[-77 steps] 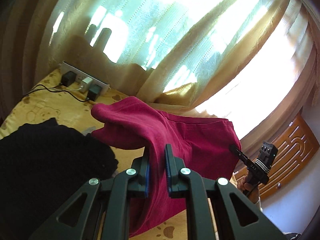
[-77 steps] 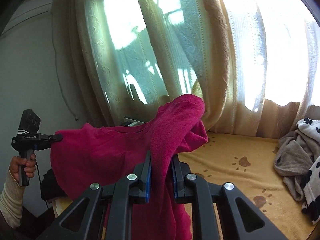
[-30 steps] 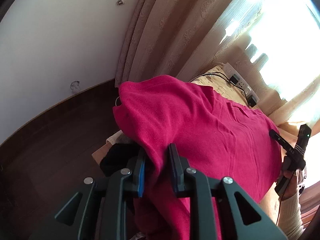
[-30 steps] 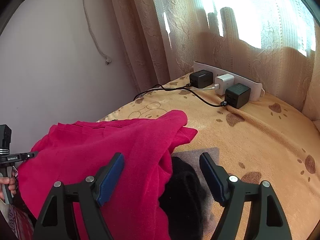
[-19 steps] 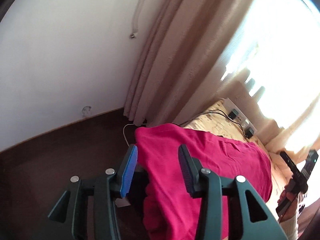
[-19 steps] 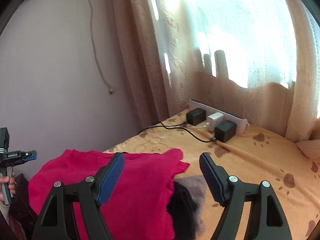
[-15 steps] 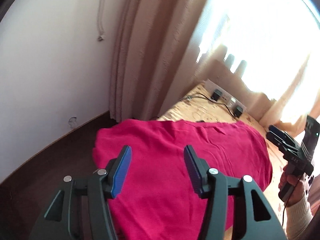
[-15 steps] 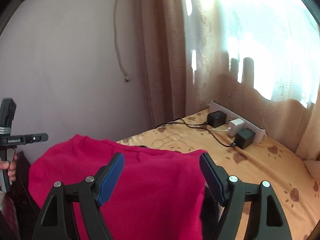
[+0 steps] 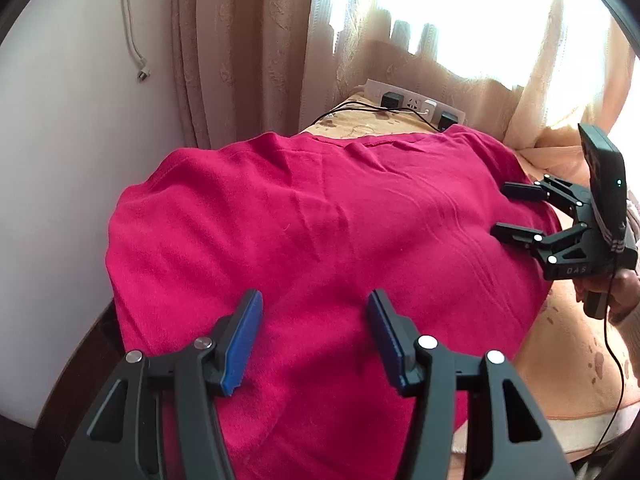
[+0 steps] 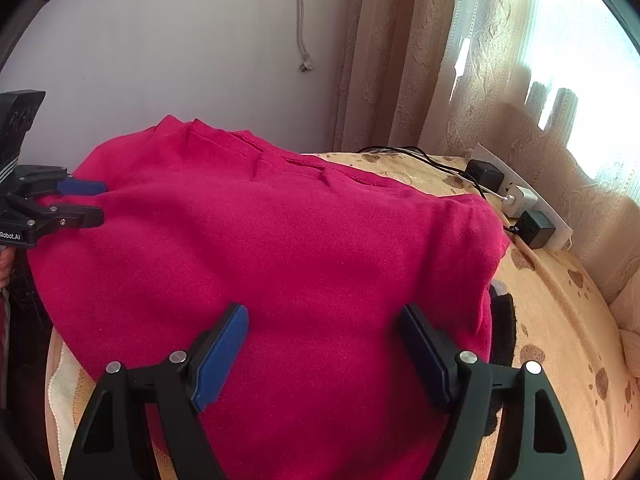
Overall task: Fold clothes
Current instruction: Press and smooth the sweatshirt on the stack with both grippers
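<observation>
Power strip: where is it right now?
The power strip sits at the right wrist view's right edge, on the tan blanket below the curtain, just beyond the red garment's far corner.

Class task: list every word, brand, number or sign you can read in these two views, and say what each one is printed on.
"Robot.AI": white print on the left gripper body, cut off by the picture's edge.
"DAS": faint lettering on the right gripper body; blurred, reading uncertain.
Nothing readable on the red garment, power strip or chargers.
</observation>
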Demonstrator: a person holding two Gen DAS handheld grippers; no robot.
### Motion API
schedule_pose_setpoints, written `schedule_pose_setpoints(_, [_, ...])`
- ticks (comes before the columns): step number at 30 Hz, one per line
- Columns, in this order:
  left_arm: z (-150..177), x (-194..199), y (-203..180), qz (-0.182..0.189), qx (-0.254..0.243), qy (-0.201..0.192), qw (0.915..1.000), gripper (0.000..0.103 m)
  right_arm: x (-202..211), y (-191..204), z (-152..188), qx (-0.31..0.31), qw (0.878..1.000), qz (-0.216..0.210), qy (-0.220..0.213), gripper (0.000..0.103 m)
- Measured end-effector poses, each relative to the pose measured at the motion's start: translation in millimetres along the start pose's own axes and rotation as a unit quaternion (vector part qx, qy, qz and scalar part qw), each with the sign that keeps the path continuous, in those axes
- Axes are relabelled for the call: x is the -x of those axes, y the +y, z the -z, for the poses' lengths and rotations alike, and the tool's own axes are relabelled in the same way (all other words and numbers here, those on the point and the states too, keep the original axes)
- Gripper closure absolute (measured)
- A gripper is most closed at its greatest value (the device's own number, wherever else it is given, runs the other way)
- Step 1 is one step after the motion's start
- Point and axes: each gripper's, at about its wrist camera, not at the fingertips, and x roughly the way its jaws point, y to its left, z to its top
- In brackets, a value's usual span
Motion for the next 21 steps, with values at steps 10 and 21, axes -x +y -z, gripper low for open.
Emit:
schedule_pose_setpoints(10, [-71.2,-3.4,18.1,-0.005,0.016,-0.034,0.9993,0.021,23.0,-16.0,-54.7,-0.064,0.997,-0.029,-0.041,0.022])
schedule_pose_setpoints(21, [-60.6,-63.6,74.1,-0.011,0.120,0.008,0.9927,0.021,-84.0,-50.2,-75.3,-0.119,0.990,-0.001,0.078,0.022])
